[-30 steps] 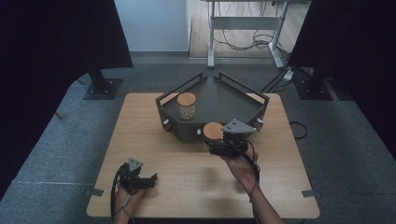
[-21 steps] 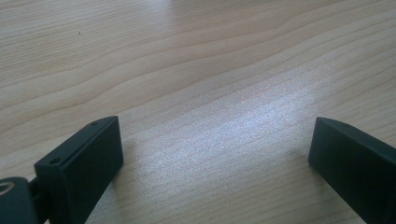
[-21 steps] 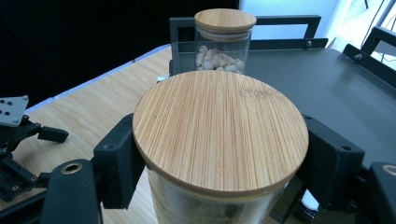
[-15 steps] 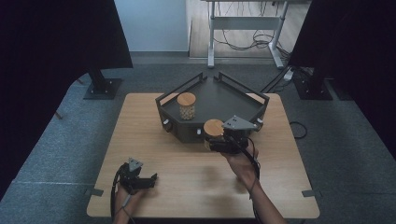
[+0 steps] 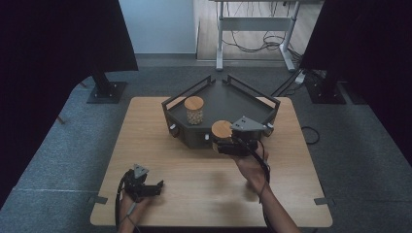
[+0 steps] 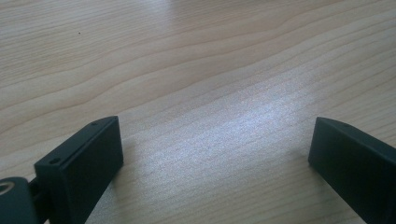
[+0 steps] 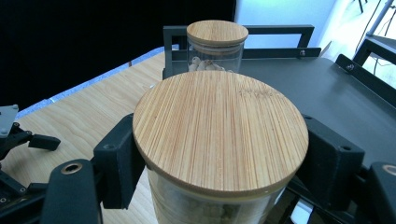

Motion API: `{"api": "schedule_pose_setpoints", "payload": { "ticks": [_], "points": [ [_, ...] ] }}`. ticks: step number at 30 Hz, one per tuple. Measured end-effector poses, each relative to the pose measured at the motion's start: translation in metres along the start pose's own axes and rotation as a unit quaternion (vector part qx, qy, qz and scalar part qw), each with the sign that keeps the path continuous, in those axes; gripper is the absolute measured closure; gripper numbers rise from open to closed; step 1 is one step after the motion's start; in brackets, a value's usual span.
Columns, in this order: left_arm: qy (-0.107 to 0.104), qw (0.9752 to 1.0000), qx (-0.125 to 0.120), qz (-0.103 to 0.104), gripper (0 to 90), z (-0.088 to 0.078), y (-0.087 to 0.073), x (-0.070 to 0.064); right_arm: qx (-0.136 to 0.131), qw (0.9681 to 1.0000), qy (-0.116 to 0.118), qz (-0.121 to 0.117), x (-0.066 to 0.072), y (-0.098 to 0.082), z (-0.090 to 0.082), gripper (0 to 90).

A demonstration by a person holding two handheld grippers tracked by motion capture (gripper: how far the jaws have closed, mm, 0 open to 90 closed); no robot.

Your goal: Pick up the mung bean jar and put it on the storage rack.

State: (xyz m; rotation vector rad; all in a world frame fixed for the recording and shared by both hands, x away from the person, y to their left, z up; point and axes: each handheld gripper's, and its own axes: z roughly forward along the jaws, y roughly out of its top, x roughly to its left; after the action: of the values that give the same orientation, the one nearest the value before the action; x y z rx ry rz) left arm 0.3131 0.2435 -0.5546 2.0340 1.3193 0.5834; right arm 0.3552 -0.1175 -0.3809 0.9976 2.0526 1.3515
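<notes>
R gripper (image 5: 224, 144), fingers clenched on wood-lidded jar (image 7: 219, 135), poised at tray (image 5: 221, 99) edge for loading; L gripper (image 5: 156, 186) fingers released, idle on counter (image 5: 204, 184).

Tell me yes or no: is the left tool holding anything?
No. In the left gripper view the left tool has its jaws wide apart over the bare wooden table, with nothing between them.

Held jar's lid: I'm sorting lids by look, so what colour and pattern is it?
Light tan bamboo with fine parallel grain stripes on the lid, best in the right gripper view.
</notes>
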Motion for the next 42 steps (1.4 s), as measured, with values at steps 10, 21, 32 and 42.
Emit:
{"api": "schedule_pose_setpoints", "payload": {
  "ticks": [10,21,32,42],
  "points": [
    [0.000,1.0000,0.000,0.000,3.0,0.000,0.000,0.000,-0.002,1.0000,-0.007,-0.002,-0.004,0.005,0.001,24.2],
    [-0.001,1.0000,0.000,0.001,3.0,0.000,0.000,0.000,-0.004,0.9999,-0.014,-0.003,-0.008,0.012,0.005,24.2],
    [-0.002,1.0000,0.000,0.002,2.9,0.001,0.001,0.000,-0.004,0.9998,-0.021,-0.002,-0.012,0.016,0.010,24.2],
    [-0.002,1.0000,0.000,0.002,2.9,0.001,0.001,0.000,-0.006,0.9995,-0.030,0.000,-0.018,0.021,0.014,24.2]
  ]
}}
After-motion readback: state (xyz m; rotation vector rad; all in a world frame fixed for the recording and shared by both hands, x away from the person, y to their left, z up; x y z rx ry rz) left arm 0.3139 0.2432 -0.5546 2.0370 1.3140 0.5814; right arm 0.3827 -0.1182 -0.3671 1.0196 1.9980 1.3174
